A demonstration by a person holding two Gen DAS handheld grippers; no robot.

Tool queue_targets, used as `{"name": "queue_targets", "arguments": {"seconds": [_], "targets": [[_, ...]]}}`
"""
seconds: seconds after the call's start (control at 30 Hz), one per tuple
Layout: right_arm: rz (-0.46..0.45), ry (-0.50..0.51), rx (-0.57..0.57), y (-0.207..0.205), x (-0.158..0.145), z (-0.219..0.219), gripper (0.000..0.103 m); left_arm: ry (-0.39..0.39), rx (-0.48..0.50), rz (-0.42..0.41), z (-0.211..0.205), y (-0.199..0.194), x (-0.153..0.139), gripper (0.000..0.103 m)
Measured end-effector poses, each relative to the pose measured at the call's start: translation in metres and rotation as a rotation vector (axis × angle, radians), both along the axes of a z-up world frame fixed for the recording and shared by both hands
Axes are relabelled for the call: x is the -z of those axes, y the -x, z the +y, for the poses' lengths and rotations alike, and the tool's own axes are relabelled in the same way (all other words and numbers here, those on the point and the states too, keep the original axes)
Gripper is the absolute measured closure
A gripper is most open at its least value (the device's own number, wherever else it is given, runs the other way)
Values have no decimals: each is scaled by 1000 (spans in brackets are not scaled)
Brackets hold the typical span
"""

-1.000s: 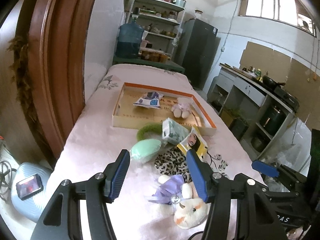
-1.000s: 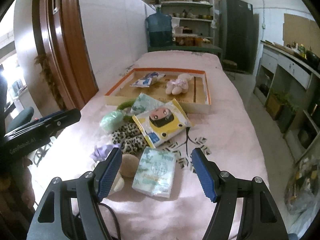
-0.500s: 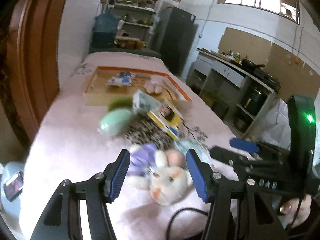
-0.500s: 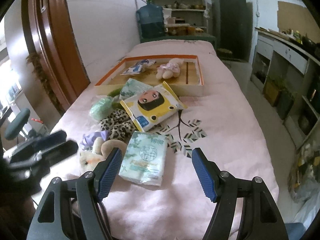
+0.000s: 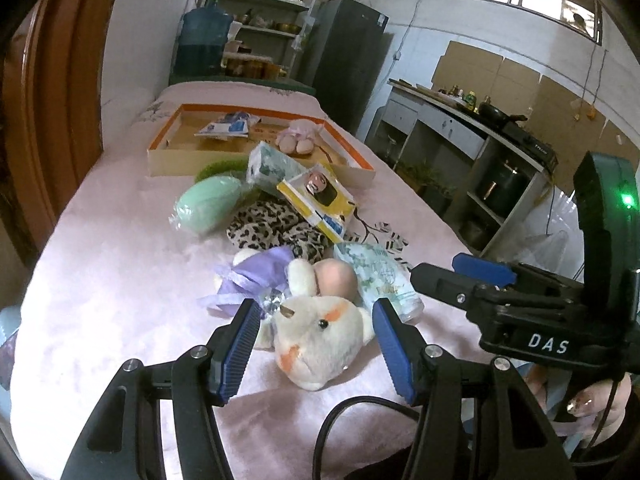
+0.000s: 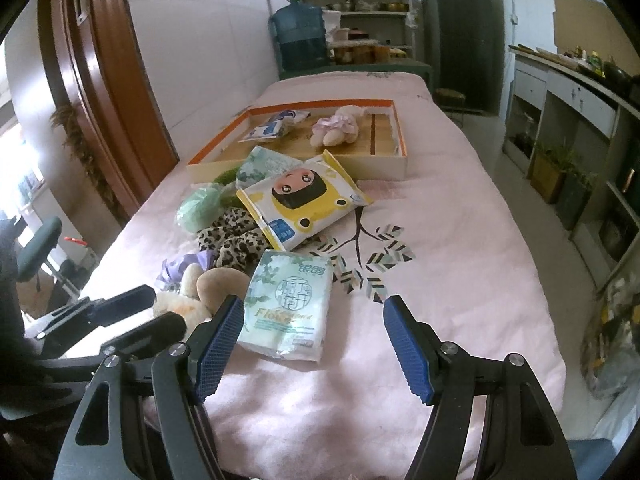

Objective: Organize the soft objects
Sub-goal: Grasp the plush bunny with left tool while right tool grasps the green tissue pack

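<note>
In the left wrist view, the left gripper [image 5: 314,344] hangs with its jaws spread wide either side of the plush rabbit [image 5: 316,336], pads clear of it; the tray [image 5: 168,156] lies at 11 o'clock. In the right wrist view, the right gripper [image 6: 312,346] is likewise agape over the pink cloth [image 6: 460,248], the tissue pack [image 6: 290,304] just beyond its left pad at 12 o'clock.

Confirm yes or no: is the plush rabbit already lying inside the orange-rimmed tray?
No. The plush rabbit lies on the pink cloth between the open left tongs, well short of the tray.
</note>
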State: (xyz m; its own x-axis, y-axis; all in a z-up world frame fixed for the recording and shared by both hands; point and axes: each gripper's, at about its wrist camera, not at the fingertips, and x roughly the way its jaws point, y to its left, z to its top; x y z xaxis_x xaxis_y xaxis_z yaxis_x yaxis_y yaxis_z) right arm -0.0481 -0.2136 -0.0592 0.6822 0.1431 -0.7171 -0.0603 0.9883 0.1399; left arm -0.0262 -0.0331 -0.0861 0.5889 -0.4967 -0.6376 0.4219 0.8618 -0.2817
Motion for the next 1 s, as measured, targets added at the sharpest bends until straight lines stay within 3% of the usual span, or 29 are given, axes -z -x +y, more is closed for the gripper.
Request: {"name": "queue_targets", "arguments": {"seconds": [0.57,0.7,1.0], "targets": [[64,-63,4,-14,18,-6,29,-78,20,-52,-14,-1,19,46],[95,-85,-19,-20,25,1,29,-49,28,-70,-9,1,20,56],[153,-108,-33,-34,39,10,29,-4,30,-79,0,3,16,59]]}}
